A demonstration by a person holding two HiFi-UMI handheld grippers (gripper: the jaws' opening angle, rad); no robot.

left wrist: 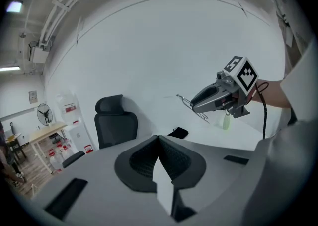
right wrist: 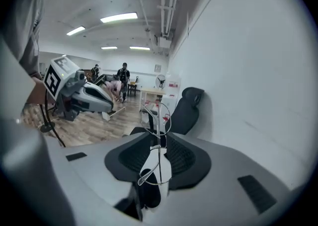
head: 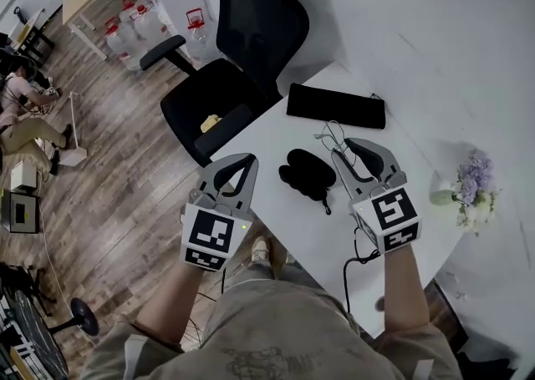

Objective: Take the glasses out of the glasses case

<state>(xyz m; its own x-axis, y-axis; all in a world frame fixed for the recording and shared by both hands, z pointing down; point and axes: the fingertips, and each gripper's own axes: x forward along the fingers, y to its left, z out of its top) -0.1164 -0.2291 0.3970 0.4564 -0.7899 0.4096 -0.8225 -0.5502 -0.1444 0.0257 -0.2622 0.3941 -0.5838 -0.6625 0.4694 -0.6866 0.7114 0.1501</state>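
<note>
Both tongs are above the desk's (head: pixel 294 232) near edge. Your right gripper (head: pixel 351 149) pinches the thin wire glasses (right wrist: pixel 157 135) by the frame, lifted clear of the black glasses case (head: pixel 308 171) lying between the grippers, while your left gripper (head: pixel 242 161) has its jaws pressed together on nothing. One narrow pinch on slick wire carries them, so a jolt or slackened squeeze could, I judge, let the glasses twist, slip and drop onto the desk.

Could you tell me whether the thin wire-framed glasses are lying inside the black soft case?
No, the thin wire-framed glasses sit clamped in the right gripper, outside the black soft case.
</note>
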